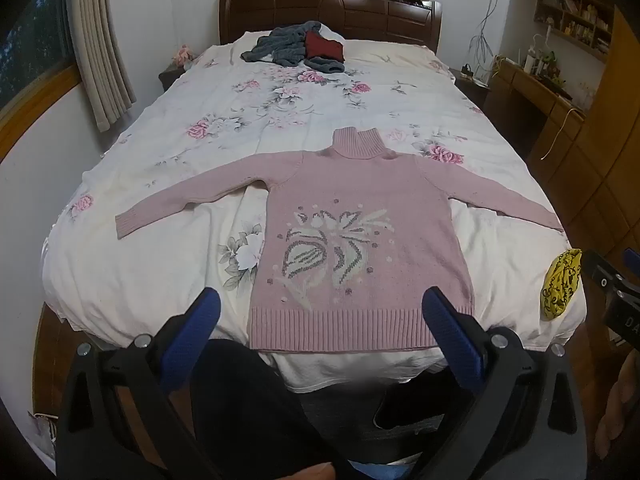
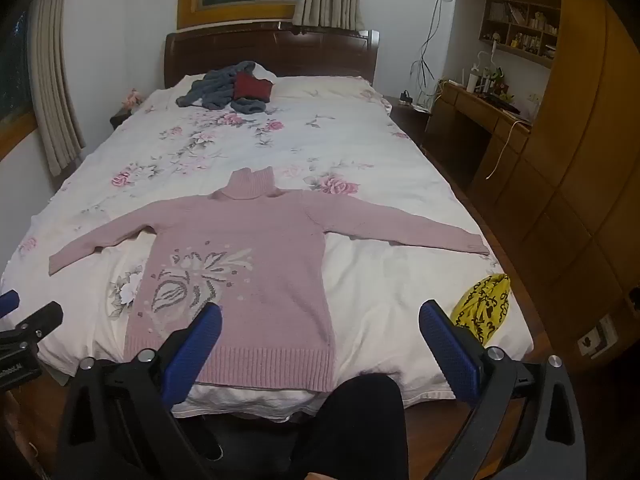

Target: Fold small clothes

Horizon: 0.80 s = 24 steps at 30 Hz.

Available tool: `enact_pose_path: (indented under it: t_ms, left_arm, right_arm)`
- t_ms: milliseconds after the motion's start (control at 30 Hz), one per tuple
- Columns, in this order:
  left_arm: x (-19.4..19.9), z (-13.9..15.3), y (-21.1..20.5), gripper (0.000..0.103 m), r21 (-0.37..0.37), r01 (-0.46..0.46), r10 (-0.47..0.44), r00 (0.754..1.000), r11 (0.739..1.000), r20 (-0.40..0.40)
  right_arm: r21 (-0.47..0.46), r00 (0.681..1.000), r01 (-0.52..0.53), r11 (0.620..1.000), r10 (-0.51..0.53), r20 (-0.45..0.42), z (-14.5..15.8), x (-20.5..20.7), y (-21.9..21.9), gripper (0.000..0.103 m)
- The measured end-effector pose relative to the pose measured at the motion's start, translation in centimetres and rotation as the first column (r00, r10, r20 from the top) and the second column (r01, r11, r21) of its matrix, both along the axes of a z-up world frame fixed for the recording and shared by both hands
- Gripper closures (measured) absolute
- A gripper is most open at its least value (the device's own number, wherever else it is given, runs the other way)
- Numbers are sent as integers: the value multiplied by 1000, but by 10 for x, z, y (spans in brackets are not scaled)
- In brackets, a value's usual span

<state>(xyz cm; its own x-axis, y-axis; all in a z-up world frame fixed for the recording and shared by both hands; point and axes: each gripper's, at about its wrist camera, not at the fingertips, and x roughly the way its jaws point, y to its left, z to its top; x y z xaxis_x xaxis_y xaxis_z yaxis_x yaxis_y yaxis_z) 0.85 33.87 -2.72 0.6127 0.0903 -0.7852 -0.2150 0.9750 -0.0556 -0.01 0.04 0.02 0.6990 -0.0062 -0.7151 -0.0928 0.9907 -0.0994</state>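
The pink turtleneck sweater [image 1: 360,240] lay face up at the foot of the bed [image 1: 140,300], both sleeves stretched straight out to the sides and the ribbed hem nearest the edge, a flat spread that looked arranged so the sleeves could be folded in first. The left tongs [image 1: 320,316] hung above the hem, spread wide with nothing between the blue pads, and the right tongs [image 2: 320,320] were just as wide apart and empty, poised over the sweater's right lower side. Neither touched the knit, so the fold seemed not yet begun. A crumpled yellow cloth with black print [image 2: 482,306] sat near the bed's right corner, well clear of the sweater, probably waiting its turn. Up by the headboard, a grey garment [image 1: 288,50] and a dark red piece [image 1: 325,45] were bunched together, far from the working area. As for writing, white lettering showed on the other tool's body at each view's edge, cut off and too partial to read.
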Motion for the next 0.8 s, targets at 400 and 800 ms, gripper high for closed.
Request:
enact_pose_path:
  t_ms: [400,800]
  left_arm:
    - [0,-1,0,3,-2,0,0,1000,1000,-2]
    - [-1,0,1,3,-4,0,0,1000,1000,-1]
  right_arm:
    - [7,1000,6,1000,-6,4,2,1,-5,4]
    - [0,1000,6,1000,-6,7,1,0,-2,4]
